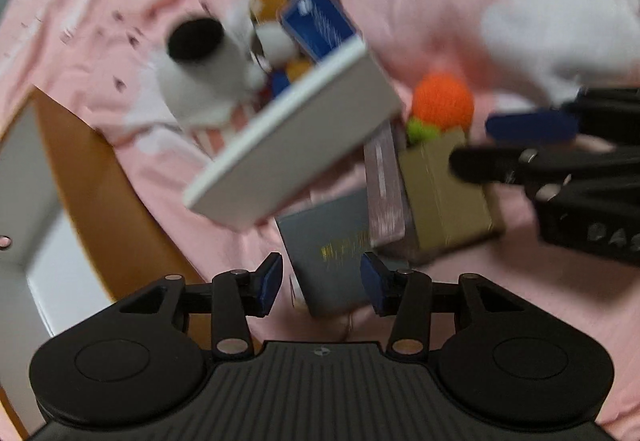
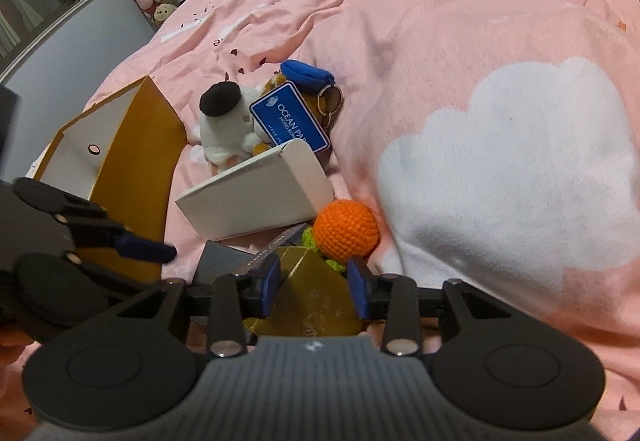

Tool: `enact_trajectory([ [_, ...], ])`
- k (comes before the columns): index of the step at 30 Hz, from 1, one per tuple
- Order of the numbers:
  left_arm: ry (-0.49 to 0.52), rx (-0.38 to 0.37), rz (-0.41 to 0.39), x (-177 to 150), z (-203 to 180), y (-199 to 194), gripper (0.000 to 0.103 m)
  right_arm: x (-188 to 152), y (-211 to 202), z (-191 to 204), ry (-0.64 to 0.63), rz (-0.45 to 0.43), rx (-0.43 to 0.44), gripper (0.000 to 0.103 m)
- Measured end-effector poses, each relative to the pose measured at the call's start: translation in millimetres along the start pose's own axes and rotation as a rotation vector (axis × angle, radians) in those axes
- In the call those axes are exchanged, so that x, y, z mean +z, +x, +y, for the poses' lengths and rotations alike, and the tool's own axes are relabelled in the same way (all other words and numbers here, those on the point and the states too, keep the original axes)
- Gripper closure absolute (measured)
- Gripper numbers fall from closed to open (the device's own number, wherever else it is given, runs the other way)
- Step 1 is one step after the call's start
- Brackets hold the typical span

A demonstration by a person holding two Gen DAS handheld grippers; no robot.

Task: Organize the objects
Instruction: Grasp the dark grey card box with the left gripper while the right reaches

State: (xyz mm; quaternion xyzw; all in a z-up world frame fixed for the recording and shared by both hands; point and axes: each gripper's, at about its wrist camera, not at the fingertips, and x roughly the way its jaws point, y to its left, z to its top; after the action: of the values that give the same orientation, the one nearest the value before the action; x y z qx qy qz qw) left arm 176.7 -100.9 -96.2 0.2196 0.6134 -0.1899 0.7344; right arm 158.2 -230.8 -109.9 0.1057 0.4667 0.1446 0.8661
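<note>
Right wrist view is showing a pink cloud-print blanket point(image 2: 500, 89) spreading across a bed, with clutter gathering in a dip beside an orange-lined open box point(image 2: 132, 177) standing on its side. A white carton point(image 2: 256, 197) is leaning over the pile, propped against a white plush with a black cap point(image 2: 224, 121) and a blue Ocean Park tag point(image 2: 290, 121).

The right gripper point(image 2: 314, 281) is straddling a gold box point(image 2: 316, 305), jaws part open and not visibly pressing it; an orange crochet ball point(image 2: 346, 229) is sitting just beyond. The left gripper point(image 1: 320, 281) is pointing down over a grey booklet point(image 1: 328, 253), also part open, pads apart from its edges.

Risks appear plain: closing on the slick gold box could be squeezing it out sideways, nudging the ball into rolling downhill; lifting the booklet could be toppling the leaning carton; both tools, working near each other, could be colliding.
</note>
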Motion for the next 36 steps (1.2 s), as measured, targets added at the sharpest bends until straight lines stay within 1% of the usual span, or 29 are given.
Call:
enact_trajectory([
  [1,-0.015,-0.017,0.028,1,4,5,0.049,0,1,-1,0.003,0.001,0.008,0.063],
  [3,-0.05,-0.031,0.053,3,10,13,0.048,-1,3,-3,0.012,0.004,0.022,0.063],
  [5,-0.075,-0.037,0.065,4,12,22,0.045,0,4,-4,0.021,0.006,0.034,0.062],
  [6,-0.087,-0.048,0.07,5,13,25,0.04,0,5,-5,0.025,0.007,0.041,0.062],
  [7,-0.101,-0.067,0.075,6,15,28,0.037,0,5,-6,0.03,0.007,0.047,0.062],
  [11,-0.143,-0.115,0.103,9,20,38,0.036,0,5,-9,0.047,0.005,0.069,0.061],
  [13,-0.19,-0.145,0.12,9,26,45,0.027,0,5,-10,0.054,0.005,0.078,0.061],
  [14,-0.219,-0.166,0.127,8,30,49,0.024,0,5,-11,0.056,0.006,0.081,0.061],
  [16,-0.276,-0.208,0.131,6,36,56,0.018,1,5,-11,0.06,0.004,0.081,0.057],
  [18,-0.304,-0.227,0.118,2,39,59,0.016,0,5,-13,0.066,0.001,0.081,0.057],
  [20,-0.329,-0.249,0.103,-3,42,60,0.016,0,5,-14,0.076,0.0,0.083,0.057],
  [22,-0.365,-0.267,0.089,-8,44,59,0.021,0,4,-14,0.082,-0.001,0.081,0.057],
  [23,-0.376,-0.261,0.07,-11,44,57,0.022,0,4,-15,0.086,-0.001,0.082,0.057],
  [25,-0.393,-0.244,0.024,-18,43,48,0.03,0,3,-16,0.095,-0.002,0.083,0.058],
  [27,-0.408,-0.238,-0.04,-26,44,35,0.044,-1,2,-17,0.105,-0.003,0.078,0.059],
  [28,-0.413,-0.24,-0.063,-29,45,29,0.049,-2,1,-18,0.11,-0.002,0.073,0.059],
  [31,-0.407,-0.241,-0.124,-39,43,14,0.056,-2,0,-16,0.108,0.002,0.063,0.06],
  [32,-0.412,-0.242,-0.143,-43,43,10,0.057,-2,-1,-15,0.105,0.001,0.059,0.061],
  [33,-0.419,-0.243,-0.159,-46,42,7,0.059,-1,-3,-13,0.099,-0.005,0.055,0.065],
  [36,-0.421,-0.223,-0.217,-59,41,-7,0.061,4,-13,-7,0.072,-0.03,0.057,0.065],
])
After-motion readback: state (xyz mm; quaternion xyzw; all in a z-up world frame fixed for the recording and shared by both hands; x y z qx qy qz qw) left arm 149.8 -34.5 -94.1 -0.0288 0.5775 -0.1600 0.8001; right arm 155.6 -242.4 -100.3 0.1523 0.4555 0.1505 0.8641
